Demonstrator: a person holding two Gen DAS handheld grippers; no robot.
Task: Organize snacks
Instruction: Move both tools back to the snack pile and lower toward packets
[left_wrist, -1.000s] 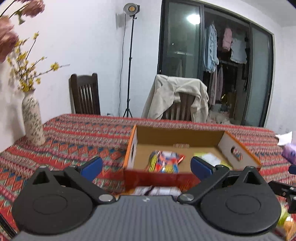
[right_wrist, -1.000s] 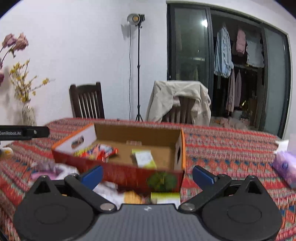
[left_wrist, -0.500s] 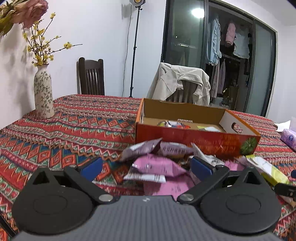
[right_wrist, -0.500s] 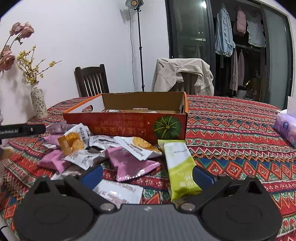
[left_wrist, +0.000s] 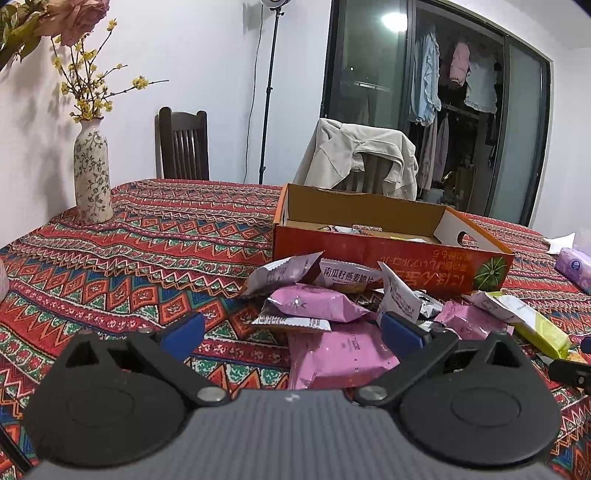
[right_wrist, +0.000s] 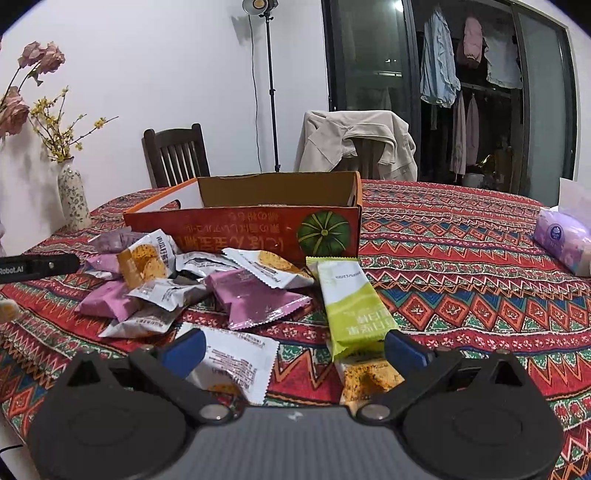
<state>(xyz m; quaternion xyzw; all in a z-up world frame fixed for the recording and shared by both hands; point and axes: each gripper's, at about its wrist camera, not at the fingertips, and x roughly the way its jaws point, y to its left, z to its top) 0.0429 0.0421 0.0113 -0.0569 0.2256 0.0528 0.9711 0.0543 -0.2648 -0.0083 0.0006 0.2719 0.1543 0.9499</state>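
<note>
Flowered vase (left_wrist: 92, 173) at desk's (left_wrist: 155, 236) ten o'clock; dark chair (left_wrist: 183, 146) behind; jacket-draped chair (left_wrist: 360, 162) at twelve; tissue pack (right_wrist: 563, 240) at two.

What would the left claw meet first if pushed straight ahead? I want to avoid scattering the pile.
Probably the flat pink packet lying between the open fingers of the left claw, before the orange box behind; depth is uncertain.

- The left gripper (left_wrist: 291, 330) was held low and level, jaws spread wide, nothing gripped.
- The right gripper (right_wrist: 293, 347) was likewise held level, jaws apart.
</note>
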